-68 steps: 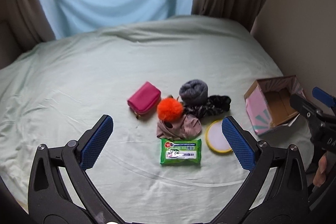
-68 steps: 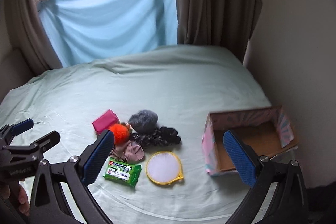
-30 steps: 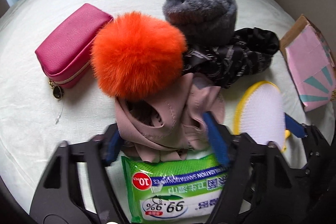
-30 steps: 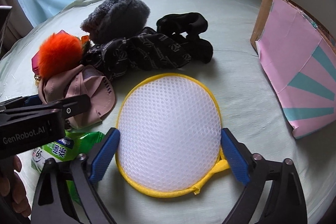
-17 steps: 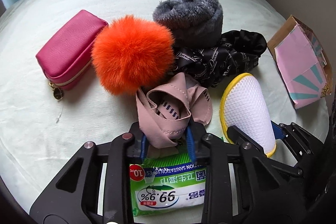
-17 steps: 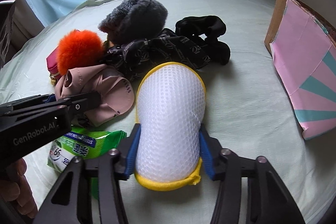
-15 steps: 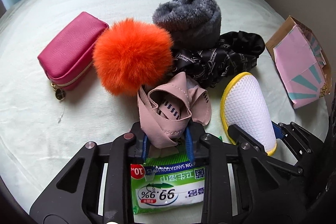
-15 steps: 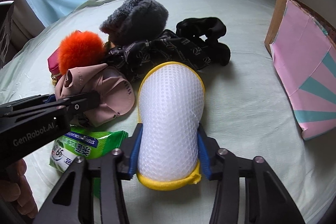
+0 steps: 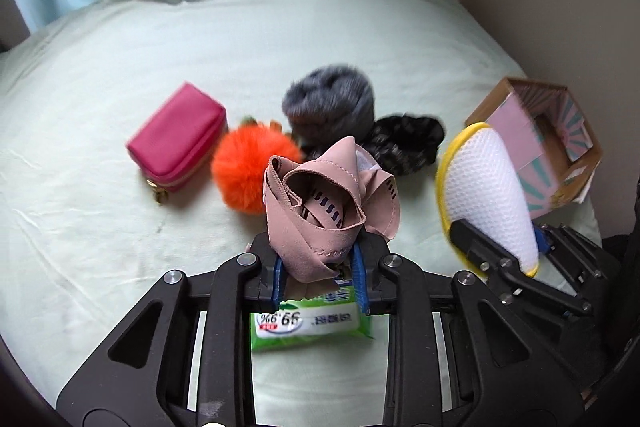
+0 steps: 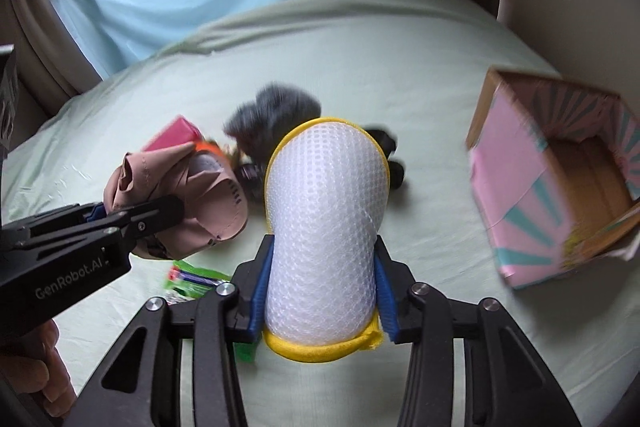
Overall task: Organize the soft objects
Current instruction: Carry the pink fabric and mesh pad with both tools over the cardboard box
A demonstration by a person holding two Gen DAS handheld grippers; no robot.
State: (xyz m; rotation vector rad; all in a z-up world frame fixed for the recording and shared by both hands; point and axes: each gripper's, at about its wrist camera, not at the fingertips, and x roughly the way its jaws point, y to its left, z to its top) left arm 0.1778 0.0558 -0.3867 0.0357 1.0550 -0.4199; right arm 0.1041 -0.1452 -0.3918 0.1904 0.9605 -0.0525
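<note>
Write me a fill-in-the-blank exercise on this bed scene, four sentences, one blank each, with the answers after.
1. The left gripper is shut on a crumpled piece of ____ fabric.
2. The right gripper squeezes a white mesh pouch whose rim is ____.
3. The open cardboard box has a pink and ____ pattern outside.
4. Beside the orange pompom lies a zipped ____ pouch.

Missing words: pink; yellow; teal; magenta

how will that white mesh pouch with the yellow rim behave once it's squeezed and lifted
The mesh pouch looks floppy: it bows into an arch between the right gripper pads. Probably light, since it holds that shape. It may spring flat when released.
</note>
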